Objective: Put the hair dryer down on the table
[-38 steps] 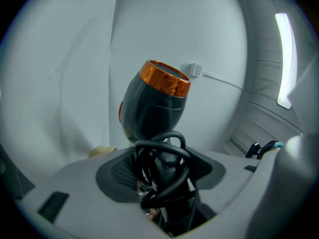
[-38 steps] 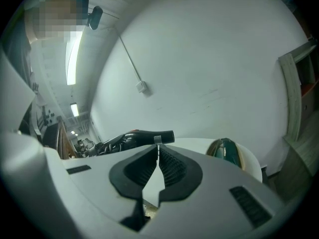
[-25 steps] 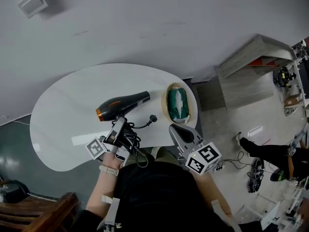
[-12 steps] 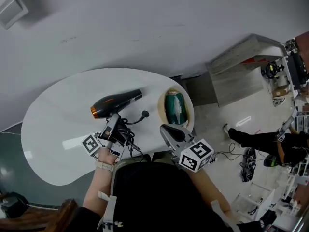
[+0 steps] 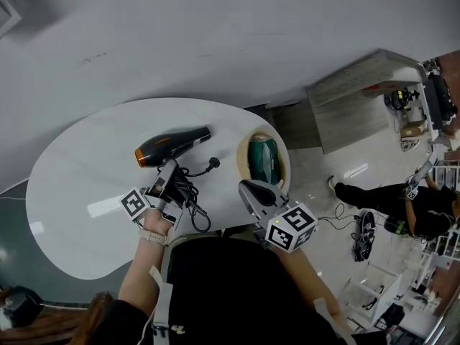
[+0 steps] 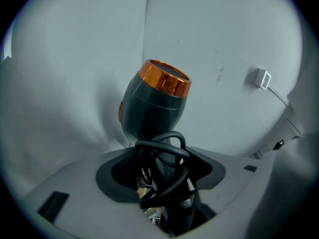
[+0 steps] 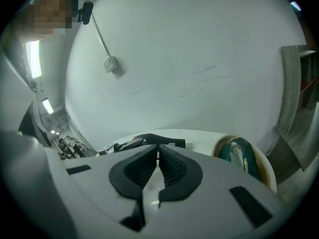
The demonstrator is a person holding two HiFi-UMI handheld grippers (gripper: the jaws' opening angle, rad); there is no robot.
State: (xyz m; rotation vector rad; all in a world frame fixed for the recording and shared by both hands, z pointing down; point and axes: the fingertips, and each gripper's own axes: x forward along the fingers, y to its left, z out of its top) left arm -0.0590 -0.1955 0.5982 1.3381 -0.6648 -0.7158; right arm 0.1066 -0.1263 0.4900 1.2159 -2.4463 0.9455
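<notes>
A black hair dryer (image 5: 172, 144) with an orange rear ring lies over the white table (image 5: 79, 185), nozzle toward the right. My left gripper (image 5: 167, 180) sits just in front of it, shut on its handle together with loops of the black cord (image 5: 188, 196). In the left gripper view the dryer (image 6: 152, 106) rises from the jaws, orange end up, and the cord (image 6: 159, 148) crosses the handle. I cannot tell whether the body rests on the tabletop. My right gripper (image 5: 249, 190) hovers at the table's near right edge, shut (image 7: 157, 151) with nothing in it.
A tan bowl (image 5: 241, 157) holding a green object (image 5: 262, 160) stands at the table's right end, just right of the dryer's nozzle. The cord's plug (image 5: 213, 162) lies between them. A person's legs (image 5: 374, 200) and shelving are on the floor at right.
Only the head view has drifted. The dryer, the cord and both grippers keep their places relative to the table.
</notes>
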